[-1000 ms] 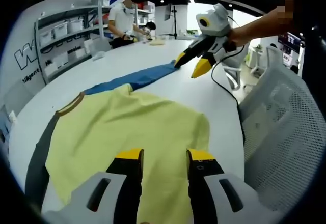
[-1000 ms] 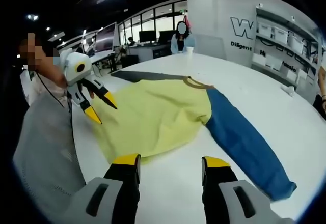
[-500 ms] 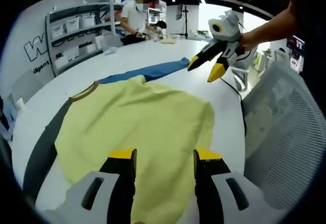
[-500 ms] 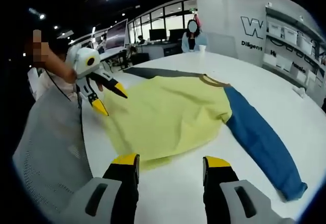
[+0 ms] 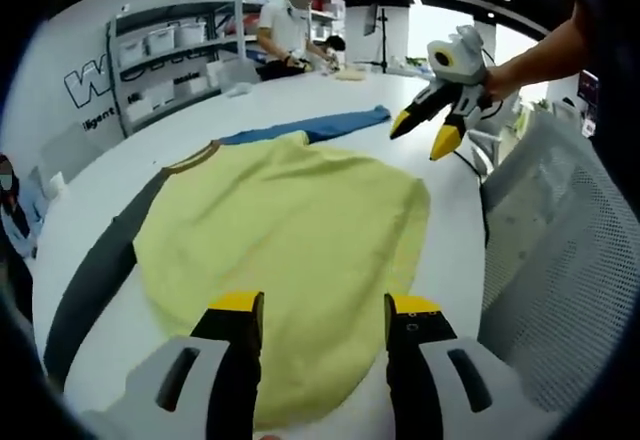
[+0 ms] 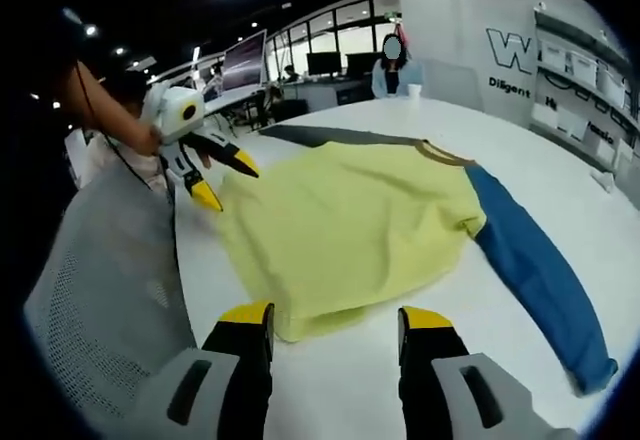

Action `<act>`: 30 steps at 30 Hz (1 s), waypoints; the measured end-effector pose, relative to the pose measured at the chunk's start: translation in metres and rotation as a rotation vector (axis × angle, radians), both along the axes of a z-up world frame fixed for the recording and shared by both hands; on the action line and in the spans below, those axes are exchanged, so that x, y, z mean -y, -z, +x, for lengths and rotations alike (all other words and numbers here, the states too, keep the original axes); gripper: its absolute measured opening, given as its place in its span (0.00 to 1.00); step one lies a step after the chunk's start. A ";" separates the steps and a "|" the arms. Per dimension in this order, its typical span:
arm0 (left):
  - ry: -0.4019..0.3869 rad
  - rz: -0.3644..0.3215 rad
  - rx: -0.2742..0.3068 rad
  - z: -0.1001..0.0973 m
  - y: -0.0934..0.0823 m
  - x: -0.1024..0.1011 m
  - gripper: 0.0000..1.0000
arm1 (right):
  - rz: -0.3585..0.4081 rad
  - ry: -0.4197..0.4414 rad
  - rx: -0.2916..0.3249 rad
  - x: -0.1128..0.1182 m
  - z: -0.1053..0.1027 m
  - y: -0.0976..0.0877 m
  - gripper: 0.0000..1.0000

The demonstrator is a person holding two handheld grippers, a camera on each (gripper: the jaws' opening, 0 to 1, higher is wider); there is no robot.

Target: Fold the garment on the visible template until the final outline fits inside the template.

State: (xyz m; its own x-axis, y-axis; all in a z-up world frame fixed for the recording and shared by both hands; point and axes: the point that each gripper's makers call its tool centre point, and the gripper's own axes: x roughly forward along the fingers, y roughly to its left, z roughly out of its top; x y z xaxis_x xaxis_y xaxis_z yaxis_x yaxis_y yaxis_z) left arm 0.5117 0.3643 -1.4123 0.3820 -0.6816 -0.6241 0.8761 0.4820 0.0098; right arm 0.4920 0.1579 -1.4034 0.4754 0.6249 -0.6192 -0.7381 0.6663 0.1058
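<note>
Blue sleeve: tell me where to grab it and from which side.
Grip the blue sleeve at its cuff end, coming in with the right gripper from the open table beyond the cuff. It lies flat and straight out from the yellow body, so the cuff is a free edge.

Blue sleeve [image 6: 545, 290] cuff at rim

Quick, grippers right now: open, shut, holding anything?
Left gripper: open, empty, above the yellow garment.
Right gripper: open, empty, over the white table near the hem.
</note>
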 end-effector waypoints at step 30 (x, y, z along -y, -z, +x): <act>-0.165 0.070 -0.019 0.000 0.021 -0.077 0.50 | -0.067 -0.077 -0.029 -0.013 -0.017 0.028 0.41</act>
